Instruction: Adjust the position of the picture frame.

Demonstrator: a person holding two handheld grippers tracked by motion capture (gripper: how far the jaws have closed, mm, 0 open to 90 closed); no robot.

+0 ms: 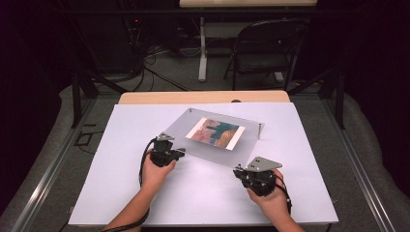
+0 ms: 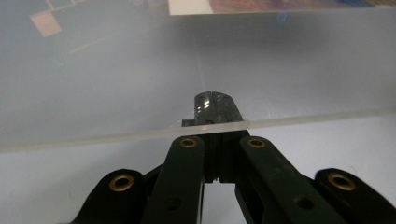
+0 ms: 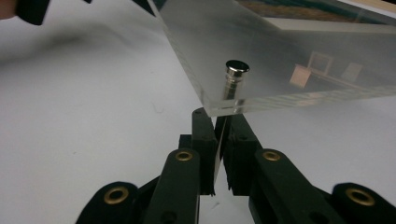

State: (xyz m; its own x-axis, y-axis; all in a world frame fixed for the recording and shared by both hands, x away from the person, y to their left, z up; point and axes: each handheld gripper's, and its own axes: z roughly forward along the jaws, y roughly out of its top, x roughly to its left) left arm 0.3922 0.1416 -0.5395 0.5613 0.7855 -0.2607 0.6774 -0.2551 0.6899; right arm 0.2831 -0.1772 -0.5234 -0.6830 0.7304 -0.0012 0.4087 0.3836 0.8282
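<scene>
A clear acrylic panel (image 1: 193, 145) stands raised on small metal standoffs over the white table cover (image 1: 208, 193), with a colourful picture (image 1: 215, 133) mounted in it. My left gripper (image 1: 178, 151) is at the panel's near left edge. In the left gripper view its jaws are shut, and the tips (image 2: 212, 112) reach under the panel's edge (image 2: 140, 70), seen through the plastic. My right gripper (image 1: 240, 170) is at the near right corner. Its jaws (image 3: 218, 119) stand together with only a sliver between them, right below the corner, where a metal standoff (image 3: 236, 72) passes through the panel (image 3: 261, 51).
Another standoff (image 1: 260, 129) props the panel's far right corner. Beyond the cover runs the wooden table edge (image 1: 203, 96). On the floor behind are a folding chair (image 1: 268, 48), a desk leg (image 1: 203, 48) and cables (image 1: 150, 63).
</scene>
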